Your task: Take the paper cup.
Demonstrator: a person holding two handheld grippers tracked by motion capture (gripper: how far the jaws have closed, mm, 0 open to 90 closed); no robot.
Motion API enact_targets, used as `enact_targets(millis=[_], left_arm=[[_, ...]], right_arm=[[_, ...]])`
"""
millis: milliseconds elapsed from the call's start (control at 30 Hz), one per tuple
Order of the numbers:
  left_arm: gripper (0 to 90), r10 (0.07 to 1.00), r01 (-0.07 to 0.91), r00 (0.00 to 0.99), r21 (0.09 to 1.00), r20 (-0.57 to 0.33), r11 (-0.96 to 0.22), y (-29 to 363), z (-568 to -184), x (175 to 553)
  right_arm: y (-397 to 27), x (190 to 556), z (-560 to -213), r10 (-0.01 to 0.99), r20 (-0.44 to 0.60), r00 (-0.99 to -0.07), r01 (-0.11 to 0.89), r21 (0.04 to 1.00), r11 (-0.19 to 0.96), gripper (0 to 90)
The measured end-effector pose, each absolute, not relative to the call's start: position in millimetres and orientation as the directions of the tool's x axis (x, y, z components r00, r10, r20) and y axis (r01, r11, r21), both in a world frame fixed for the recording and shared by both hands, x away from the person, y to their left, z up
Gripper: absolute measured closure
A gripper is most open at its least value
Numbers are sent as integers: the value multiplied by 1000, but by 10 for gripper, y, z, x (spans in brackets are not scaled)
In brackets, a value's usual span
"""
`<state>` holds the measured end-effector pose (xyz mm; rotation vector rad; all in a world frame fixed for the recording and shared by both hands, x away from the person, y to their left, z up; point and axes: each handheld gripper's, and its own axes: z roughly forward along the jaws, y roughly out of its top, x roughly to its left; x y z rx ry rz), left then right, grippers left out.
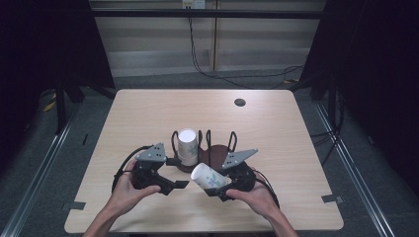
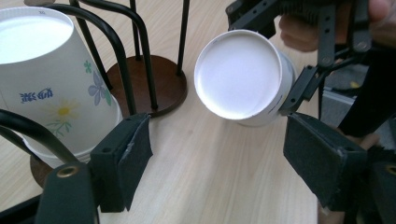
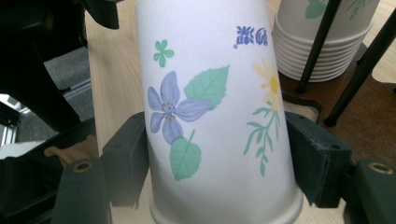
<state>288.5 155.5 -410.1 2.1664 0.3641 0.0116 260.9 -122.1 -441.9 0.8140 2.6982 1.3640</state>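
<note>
The right gripper [image 3: 215,154] clasps a flowered paper cup [image 3: 210,107], tipped on its side; the left gripper [image 2: 219,158] stands released, apparently touching nothing. A cup stack [image 1: 188,145] sits upturned in the wire rack [image 1: 210,143].

A flowered paper cup [image 3: 215,112] is clamped between the right tool's [image 3: 219,158] black pads. A stack of cups [image 3: 322,46] stands far right on the table [image 3: 112,84].
</note>
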Motion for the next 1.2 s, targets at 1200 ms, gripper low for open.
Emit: enact_targets(millis=[1200], left_arm=[[231,174,190,980,724,-98,-663,1391,-4243,2810]], right_arm=[[-942,2688,-4338,343,98,-934,337,559,758,290]])
